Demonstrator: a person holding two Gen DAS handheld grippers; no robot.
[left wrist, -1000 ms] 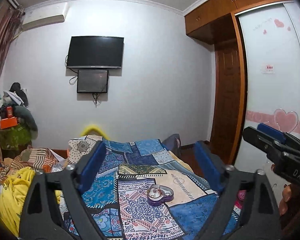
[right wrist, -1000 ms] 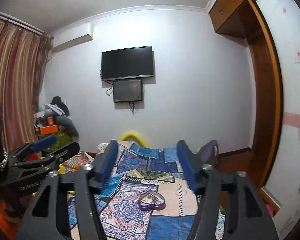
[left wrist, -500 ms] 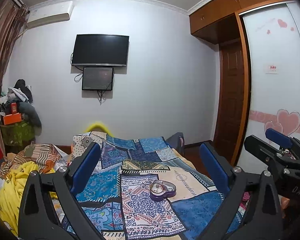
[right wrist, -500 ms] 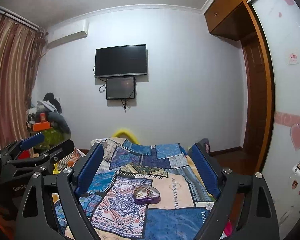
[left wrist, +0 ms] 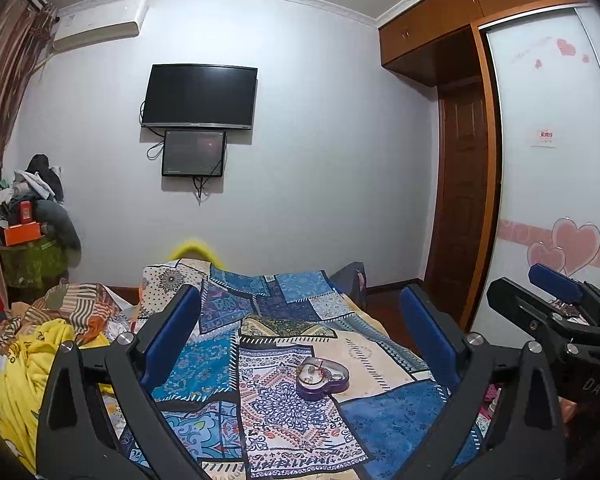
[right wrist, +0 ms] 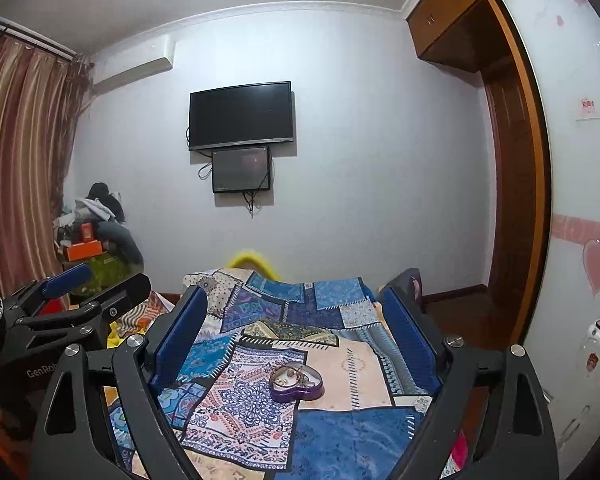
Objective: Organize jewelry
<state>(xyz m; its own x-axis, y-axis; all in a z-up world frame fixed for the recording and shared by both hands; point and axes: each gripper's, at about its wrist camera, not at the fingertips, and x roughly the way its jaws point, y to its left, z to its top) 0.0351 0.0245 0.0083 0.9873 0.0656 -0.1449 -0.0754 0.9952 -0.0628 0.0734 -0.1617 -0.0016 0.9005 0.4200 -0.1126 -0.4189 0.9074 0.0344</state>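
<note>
I hold my left gripper (left wrist: 300, 320) and right gripper (right wrist: 296, 316) wide apart, empty, above the purple heart-shaped tin (left wrist: 322, 378) already holding small jewelry pieces (right wrist: 290, 376); lid unseen

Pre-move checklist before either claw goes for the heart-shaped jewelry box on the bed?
1. Left claw open and empty: ok, fingers wide apart, nothing between them.
2. Right claw open and empty: ok, same.
3. Heart-shaped box in view of both cameras: ok, it sits on the patchwork quilt ahead of both claws.
4. Box open, contents reachable: ok, no lid on it; small jewelry shows inside, individual pieces too small to tell.
5. Loose jewelry left on the quilt: cannot tell, the busy pattern could hide small items.
6. Claws apart from each other: ok, side by side, not touching.
</note>
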